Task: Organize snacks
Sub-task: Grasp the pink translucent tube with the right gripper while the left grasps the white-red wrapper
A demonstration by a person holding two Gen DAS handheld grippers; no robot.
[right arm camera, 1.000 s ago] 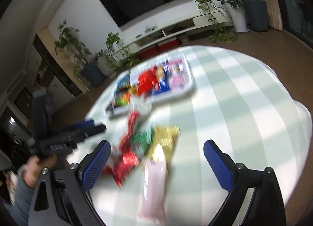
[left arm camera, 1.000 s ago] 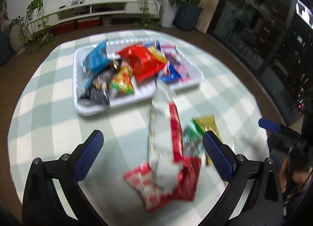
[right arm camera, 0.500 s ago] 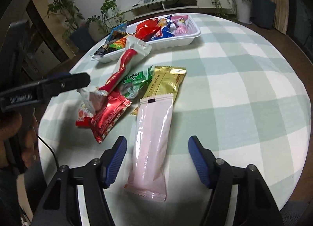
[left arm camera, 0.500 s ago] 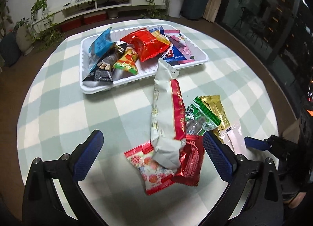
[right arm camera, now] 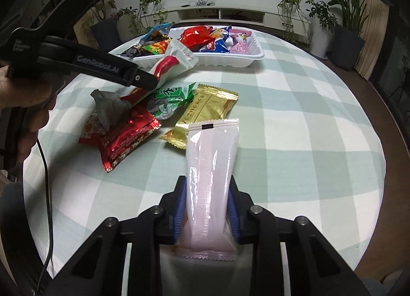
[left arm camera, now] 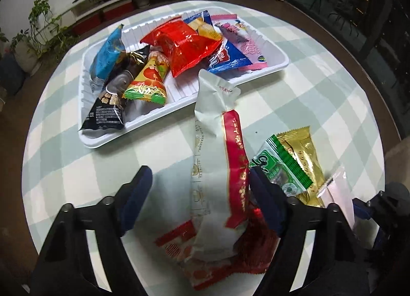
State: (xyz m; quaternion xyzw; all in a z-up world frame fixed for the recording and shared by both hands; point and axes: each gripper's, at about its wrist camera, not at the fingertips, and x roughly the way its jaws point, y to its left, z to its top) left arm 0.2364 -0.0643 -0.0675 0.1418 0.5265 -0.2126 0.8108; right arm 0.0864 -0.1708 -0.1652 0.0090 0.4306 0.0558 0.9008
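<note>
Lying loose on the checked tablecloth (right arm camera: 294, 106) just short of the white tray (left arm camera: 258, 70) are six packets: one long white-and-red bag (left arm camera: 215, 167), one green packet (right arm camera: 174, 98), one gold packet (right arm camera: 207, 111), one crinkled red packet (right arm camera: 128, 137), one red-and-white packet (left arm camera: 176, 244) under the long bag, and one pale pink pouch (right arm camera: 210, 167). The tray itself holds a heap of about eight more, among them a red bag (left arm camera: 187, 47) and a light blue one (left arm camera: 109, 55).

The right gripper (right arm camera: 206, 208) points steeply down, farthest from the tray, its blue pads closing onto the pink pouch's near end and already touching both sides.

The left gripper (left arm camera: 200, 198), held by a hand (right arm camera: 23, 101), tilts down over the long bag nearer the tray; its jaws are closing, the right pad at the bag's red edge, the left pad well clear.
</note>
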